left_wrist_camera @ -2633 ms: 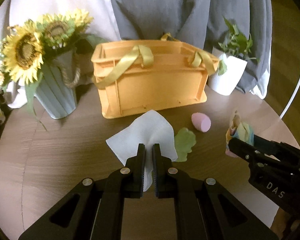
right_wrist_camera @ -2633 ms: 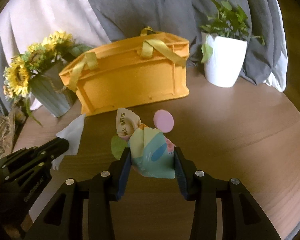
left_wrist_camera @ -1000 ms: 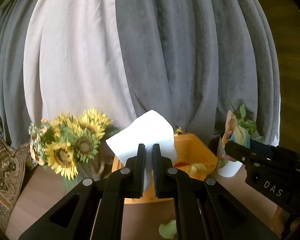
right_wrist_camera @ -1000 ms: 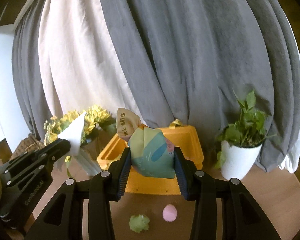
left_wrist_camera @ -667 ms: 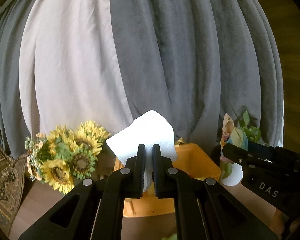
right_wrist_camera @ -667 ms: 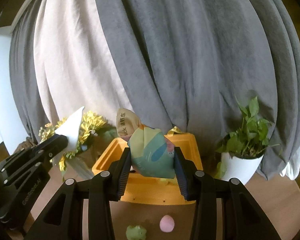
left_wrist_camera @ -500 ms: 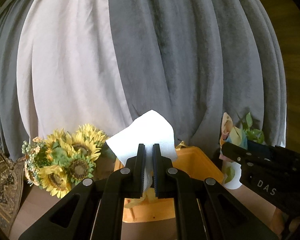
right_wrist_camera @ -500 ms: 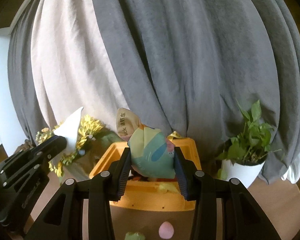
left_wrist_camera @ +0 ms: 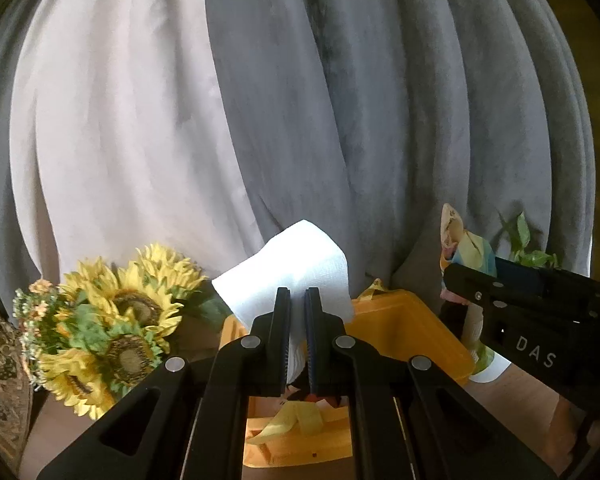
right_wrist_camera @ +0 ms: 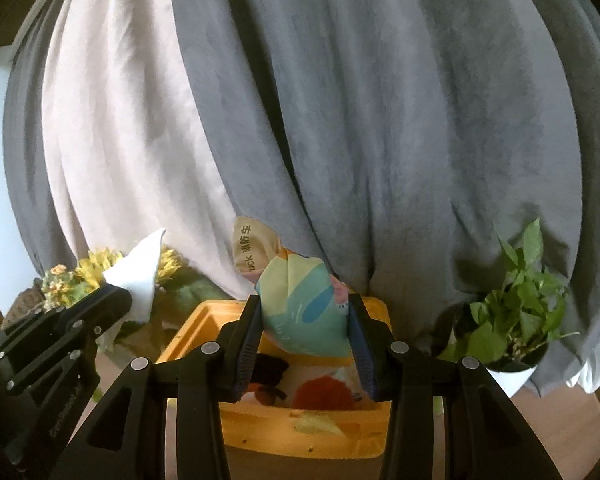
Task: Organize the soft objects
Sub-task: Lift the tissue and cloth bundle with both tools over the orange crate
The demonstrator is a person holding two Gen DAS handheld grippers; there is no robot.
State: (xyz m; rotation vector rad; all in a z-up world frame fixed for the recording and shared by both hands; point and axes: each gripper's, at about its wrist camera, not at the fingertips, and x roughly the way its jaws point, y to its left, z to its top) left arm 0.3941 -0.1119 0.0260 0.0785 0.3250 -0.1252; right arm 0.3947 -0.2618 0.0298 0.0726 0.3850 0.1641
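Note:
My left gripper (left_wrist_camera: pixel 297 300) is shut on a white tissue (left_wrist_camera: pixel 288 268) and holds it high over the near left part of the orange basket (left_wrist_camera: pixel 404 328). My right gripper (right_wrist_camera: pixel 305 308) is shut on a colourful soft cloth pouch (right_wrist_camera: pixel 300 300) and holds it above the orange basket (right_wrist_camera: pixel 204 324), which holds several soft toys, one red (right_wrist_camera: pixel 324 392) and one dark (right_wrist_camera: pixel 270 368). The left gripper with the tissue (right_wrist_camera: pixel 138 276) shows at the left of the right wrist view. The right gripper with the pouch (left_wrist_camera: pixel 460 240) shows at the right of the left wrist view.
A sunflower bouquet (left_wrist_camera: pixel 112 328) stands left of the basket. A white pot with a green plant (right_wrist_camera: pixel 516 320) stands to its right. Grey and cream curtains (right_wrist_camera: pixel 340 100) hang behind. Yellow basket handles (left_wrist_camera: pixel 292 420) lie over the near rim.
Both grippers have risen from the table with their loads and moved forward to above the basket. The pink sponge and green leaf on the table have dropped out of view.

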